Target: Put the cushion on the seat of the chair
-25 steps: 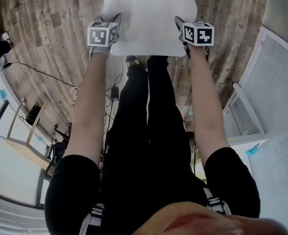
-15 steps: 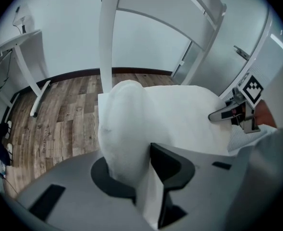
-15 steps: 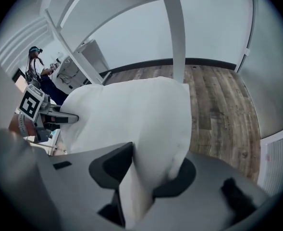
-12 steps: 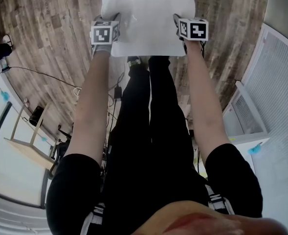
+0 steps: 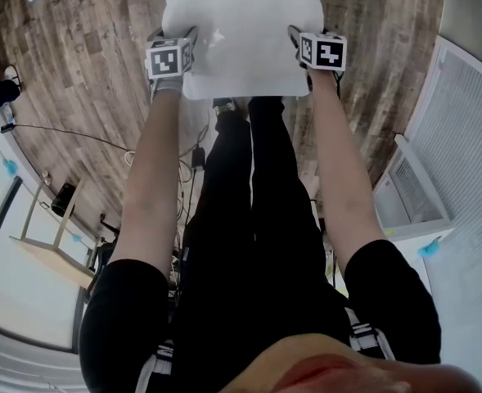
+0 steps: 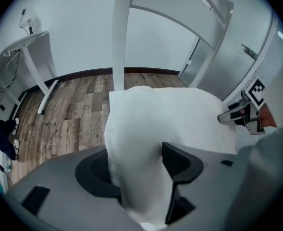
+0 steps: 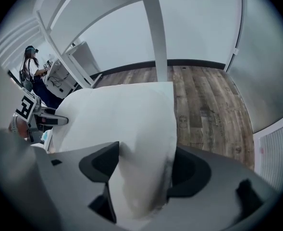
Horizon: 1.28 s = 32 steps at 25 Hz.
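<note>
A white cushion (image 5: 241, 31) lies in front of my legs, over the seat of a white chair whose frame post (image 6: 122, 32) rises behind it. The seat itself is hidden under the cushion. My left gripper (image 5: 187, 43) straddles the cushion's left edge and my right gripper (image 5: 299, 39) its right edge. Both have just been opening their jaws. In the left gripper view the cushion (image 6: 151, 129) bulges loosely through the wide gap of the left gripper (image 6: 136, 177). In the right gripper view the cushion (image 7: 122, 124) likewise fills the gap of the right gripper (image 7: 141, 170), unpinched.
Wood plank floor (image 5: 85, 64) surrounds the chair. A white slatted panel (image 5: 461, 137) stands at the right, a small wooden stool (image 5: 44, 228) and cables (image 5: 60, 121) at the left. A white desk leg (image 6: 40, 76) and a distant person (image 7: 30, 66) are behind.
Both grippers have shifted slightly up the picture and down toward the chair with the cushion. Their jaws have spread, and the cushion's edges have puffed out.
</note>
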### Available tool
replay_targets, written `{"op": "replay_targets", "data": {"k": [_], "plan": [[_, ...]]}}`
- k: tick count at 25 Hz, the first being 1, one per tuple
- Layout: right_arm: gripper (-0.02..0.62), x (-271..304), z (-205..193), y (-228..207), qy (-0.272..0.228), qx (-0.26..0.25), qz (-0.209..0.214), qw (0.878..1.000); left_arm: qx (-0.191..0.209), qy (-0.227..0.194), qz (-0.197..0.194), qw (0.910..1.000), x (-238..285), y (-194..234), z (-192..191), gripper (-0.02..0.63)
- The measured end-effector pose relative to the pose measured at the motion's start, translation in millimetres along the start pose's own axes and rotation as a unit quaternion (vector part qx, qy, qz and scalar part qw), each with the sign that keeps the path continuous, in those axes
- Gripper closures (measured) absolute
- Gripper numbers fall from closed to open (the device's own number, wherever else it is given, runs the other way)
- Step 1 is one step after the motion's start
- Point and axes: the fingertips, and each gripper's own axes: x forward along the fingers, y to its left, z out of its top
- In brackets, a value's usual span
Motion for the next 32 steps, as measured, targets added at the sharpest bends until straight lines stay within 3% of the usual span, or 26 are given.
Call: {"op": "replay_targets", "data": {"k": [12,20,23,24,26,27,30,32], "plan": [[0.279,-24,-2,-19,0.004,0.002,-0.034,0.999,-0.008,-0.003,0.022,0.9997,-27,22,6,0.265],[0.281,-64,3,14,-0.021,0.009,-0.017,1.0,-0.004,-0.014,-0.001,0.9999,-77,12,9,0.272],[0.298,-80,2,36,-0.031,0.014,0.001,0.999,0.006,-0.016,-0.006,0.9998,-97,-1,6,0.351],[0.35,-88,1,45,-0.034,0.011,0.005,0.999,0.01,-0.018,-0.007,0.9998,-105,-7,4,0.385],[0.529,-104,-2,66,-0.04,-0.005,0.011,0.999,0.017,-0.024,-0.007,0.9995,-125,-16,1,0.454],[0.556,-112,-3,78,-0.044,-0.015,0.015,0.999,0.022,-0.029,-0.006,0.9993,-137,-20,0,0.494],[0.578,-145,-7,112,-0.064,-0.036,0.036,0.997,0.034,-0.053,-0.006,0.998,-176,-32,-2,0.581],[0.579,-171,-11,133,-0.08,-0.049,0.05,0.994,0.037,-0.064,-0.01,0.9972,-204,-39,-6,0.594]]}}
